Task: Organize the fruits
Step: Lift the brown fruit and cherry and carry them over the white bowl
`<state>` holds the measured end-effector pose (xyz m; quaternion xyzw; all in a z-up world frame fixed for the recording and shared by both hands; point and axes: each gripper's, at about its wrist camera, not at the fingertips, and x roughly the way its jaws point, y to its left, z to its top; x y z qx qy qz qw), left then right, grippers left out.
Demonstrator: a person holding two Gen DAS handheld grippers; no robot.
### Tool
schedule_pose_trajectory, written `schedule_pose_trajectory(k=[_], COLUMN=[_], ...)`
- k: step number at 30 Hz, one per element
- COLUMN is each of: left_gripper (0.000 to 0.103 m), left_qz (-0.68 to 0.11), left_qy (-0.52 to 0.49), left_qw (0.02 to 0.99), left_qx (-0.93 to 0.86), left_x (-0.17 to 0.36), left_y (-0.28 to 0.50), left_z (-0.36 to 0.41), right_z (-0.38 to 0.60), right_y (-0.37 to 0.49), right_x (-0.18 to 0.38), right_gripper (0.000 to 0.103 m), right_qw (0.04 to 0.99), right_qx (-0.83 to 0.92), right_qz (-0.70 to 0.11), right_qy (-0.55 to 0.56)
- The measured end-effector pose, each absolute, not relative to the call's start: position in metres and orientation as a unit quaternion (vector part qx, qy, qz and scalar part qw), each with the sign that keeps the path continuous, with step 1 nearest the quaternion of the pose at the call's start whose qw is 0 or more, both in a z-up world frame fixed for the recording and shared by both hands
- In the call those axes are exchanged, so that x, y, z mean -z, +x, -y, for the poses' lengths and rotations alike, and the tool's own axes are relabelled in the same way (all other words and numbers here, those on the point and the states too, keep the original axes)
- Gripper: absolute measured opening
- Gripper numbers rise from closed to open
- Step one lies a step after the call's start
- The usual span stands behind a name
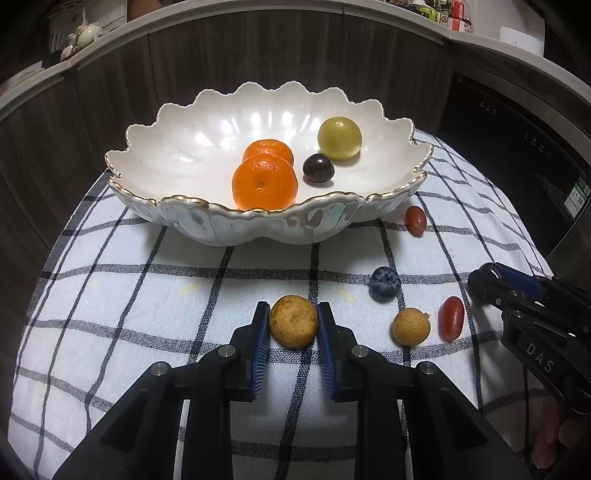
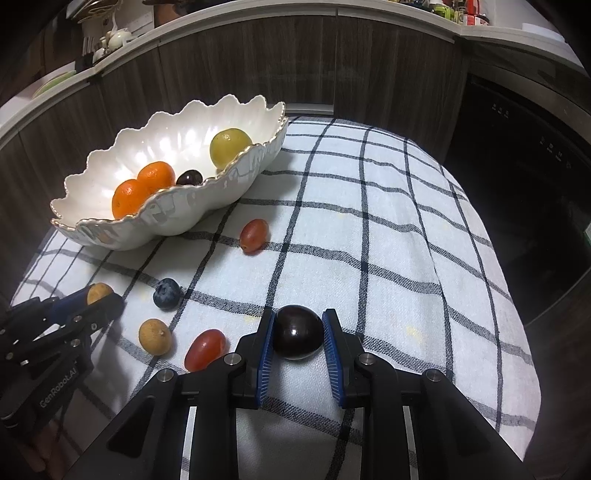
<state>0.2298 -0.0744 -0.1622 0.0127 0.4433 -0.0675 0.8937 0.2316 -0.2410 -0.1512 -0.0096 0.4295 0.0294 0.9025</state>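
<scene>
Both claws sit in front of the white wavy bowl [image 1: 207, 229] on the checked cloth [image 1: 147, 295], the left gripper [image 1: 293, 325] squeezing a round tan fruit [image 1: 293, 322] and the right gripper [image 2: 298, 332] squeezing a shiny dark plum [image 2: 298, 332].

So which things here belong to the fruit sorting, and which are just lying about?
Job: bowl, oranges, green fruit, dark grapes, longans, blueberry, red grapes, both tongs.
Lying about: cloth, teapot, jars.
</scene>
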Motion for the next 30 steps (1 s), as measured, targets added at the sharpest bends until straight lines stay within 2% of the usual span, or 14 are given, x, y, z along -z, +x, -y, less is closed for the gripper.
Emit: schedule_pose_trajectory(k=[30], left_gripper=[0.026], left_qz=[-0.405], left_qy=[-0.003], left_qw=[0.912], left_qx=[0.063], left_x=[0.109], left_y=[0.206], left_z=[0.053], right_z=[0.225], right_y=[0.214], right_x=[0.087], right_gripper=[0.027], right_qw=[0.924], right_qx=[-0.032], right_qz=[-0.381], right_qy=[-0.021])
